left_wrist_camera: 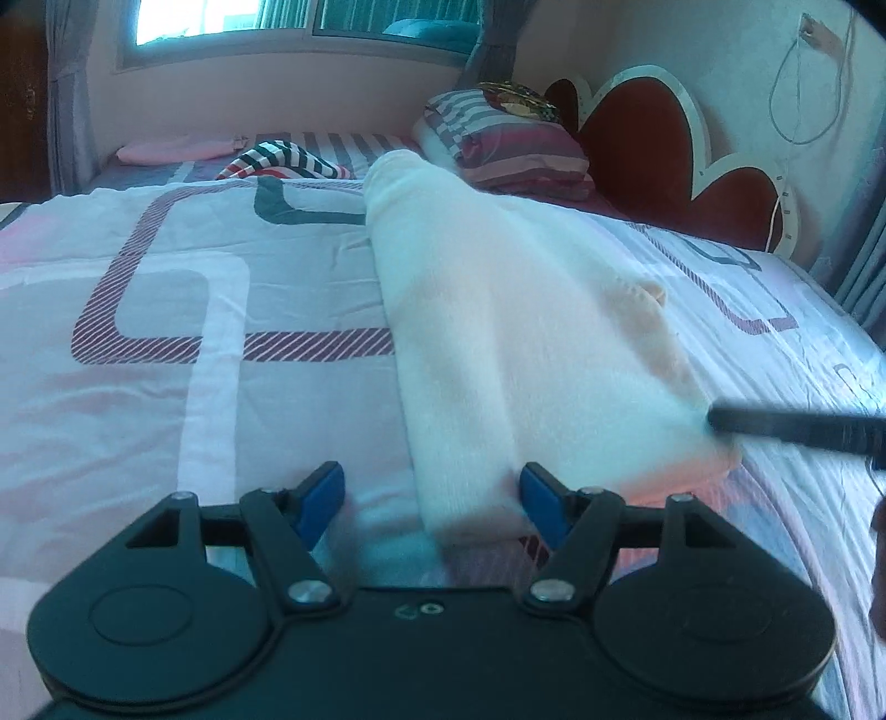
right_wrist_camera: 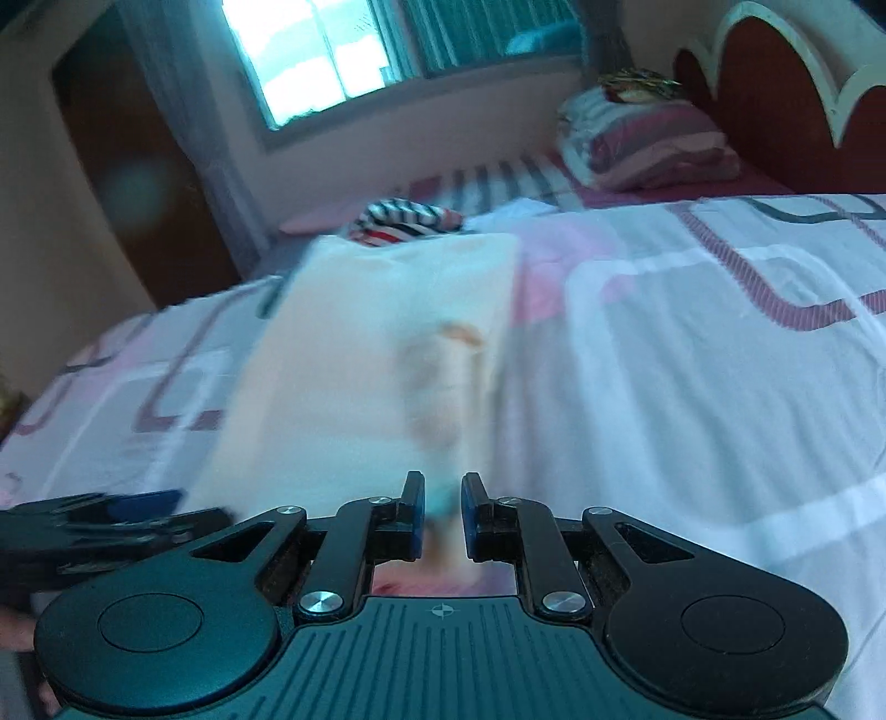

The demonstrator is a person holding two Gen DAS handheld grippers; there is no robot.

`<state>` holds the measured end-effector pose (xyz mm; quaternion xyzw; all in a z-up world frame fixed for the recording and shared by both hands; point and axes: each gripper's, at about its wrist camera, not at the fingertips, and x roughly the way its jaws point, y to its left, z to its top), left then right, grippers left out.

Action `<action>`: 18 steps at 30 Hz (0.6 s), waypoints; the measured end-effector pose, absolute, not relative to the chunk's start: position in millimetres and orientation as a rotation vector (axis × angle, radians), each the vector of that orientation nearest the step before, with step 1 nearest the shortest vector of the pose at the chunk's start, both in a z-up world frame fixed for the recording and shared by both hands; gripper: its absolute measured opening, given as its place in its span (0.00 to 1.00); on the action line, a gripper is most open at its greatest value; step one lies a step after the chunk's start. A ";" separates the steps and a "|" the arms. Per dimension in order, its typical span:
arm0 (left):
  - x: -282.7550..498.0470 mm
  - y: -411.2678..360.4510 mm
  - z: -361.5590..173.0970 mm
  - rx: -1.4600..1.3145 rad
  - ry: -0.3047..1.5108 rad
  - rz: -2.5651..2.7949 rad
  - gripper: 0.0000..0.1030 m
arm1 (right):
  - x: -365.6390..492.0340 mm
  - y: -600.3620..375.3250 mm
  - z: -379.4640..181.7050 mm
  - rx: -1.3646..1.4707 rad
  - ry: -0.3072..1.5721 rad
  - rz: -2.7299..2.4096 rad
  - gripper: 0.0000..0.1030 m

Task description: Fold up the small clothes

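One bed fills both views, patterned cover in white, pink and maroon stripes, and it lies directly under the white garment, which we use as landmark.

The white garment itself: folded into a long narrow strip, flat on the cover, running away from both cameras. It is soft-edged in the left wrist view and badly blurred in the right wrist view. We see a small peach patch on its upper layer.

Beyond the garment's far end and to its right stands a dark red headboard with scalloped white trim. A striped pillow stack sits just past the garment's far end. A window is in the wall far behind the garment.

A black-white-red striped cloth lies bunched beyond the garment's far end, to its left, and a pink cloth lies further out the same way.

The left claw is at the garment's near end, spread wide. Its blue pads stand on either side of the folded end, the right pad right against the cloth and the left pad clear of it.

The right claw is at the garment's near right edge, pads almost together with a narrow gap. Some cloth shows in that gap. With the blur, we cannot tell if it is pinched.
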<state>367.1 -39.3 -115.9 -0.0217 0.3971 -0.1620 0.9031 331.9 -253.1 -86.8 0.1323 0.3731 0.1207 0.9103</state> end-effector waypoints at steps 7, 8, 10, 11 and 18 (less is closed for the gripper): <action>408.1 -33.3 -65.1 -0.029 0.694 -0.309 0.59 | 359.1 -238.5 -53.9 0.149 0.689 0.257 0.13; 421.2 -36.1 -56.8 -0.033 0.675 -0.316 0.59 | 373.5 -241.2 -45.0 0.162 0.664 0.235 0.13; 451.6 -48.6 -43.5 -0.025 0.639 -0.340 0.53 | 403.3 -241.2 -34.5 0.159 0.631 0.207 0.13; 465.9 -56.0 -40.5 -0.027 0.634 -0.357 0.49 | 418.9 -241.3 -32.6 0.171 0.628 0.202 0.13; 547.2 -105.0 -100.0 0.060 0.810 -0.369 0.42 | 514.1 -240.9 -74.9 0.196 0.752 0.208 0.13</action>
